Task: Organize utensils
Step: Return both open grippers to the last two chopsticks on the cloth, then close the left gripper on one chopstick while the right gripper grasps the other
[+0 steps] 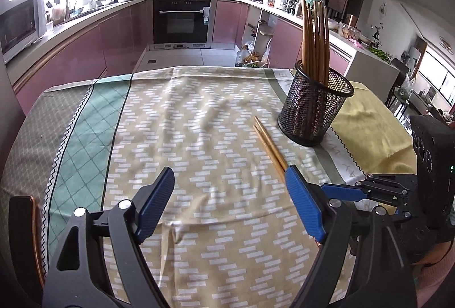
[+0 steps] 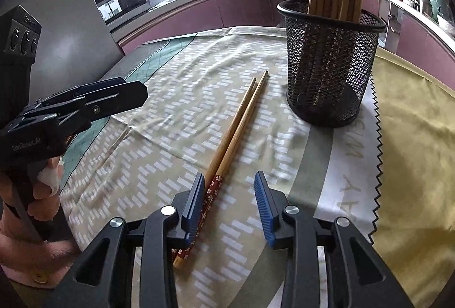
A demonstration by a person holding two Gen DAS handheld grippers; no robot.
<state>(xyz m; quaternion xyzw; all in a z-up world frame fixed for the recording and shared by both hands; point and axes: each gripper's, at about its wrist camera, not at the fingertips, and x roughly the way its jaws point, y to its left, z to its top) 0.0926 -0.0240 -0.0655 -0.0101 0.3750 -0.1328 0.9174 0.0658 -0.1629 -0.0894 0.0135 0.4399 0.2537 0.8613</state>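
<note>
looking along the left gripper (image 1: 229, 200), its blue fingers (image 1: 155, 204) are spread wide over the patterned cloth (image 1: 184, 123) on the tabletop, nothing between them. a pair of chopsticks (image 1: 268, 141) lies flat just ahead, running under the right-side finger. past them a black mesh holder (image 1: 314, 109) stands upright with more chopsticks (image 1: 314, 38) in it. the other gripper shows at the right edge.

from the right gripper (image 2: 229, 205), the fingers (image 2: 264, 208) are partly apart and pinch nothing. the loose pair lies on the cloth with its red flowered ends beside and under the left-side finger; whether it touches, i cannot tell. the holder stands beyond, to the right. a hand (image 2: 37, 194) grips the left tool's handle.
</note>
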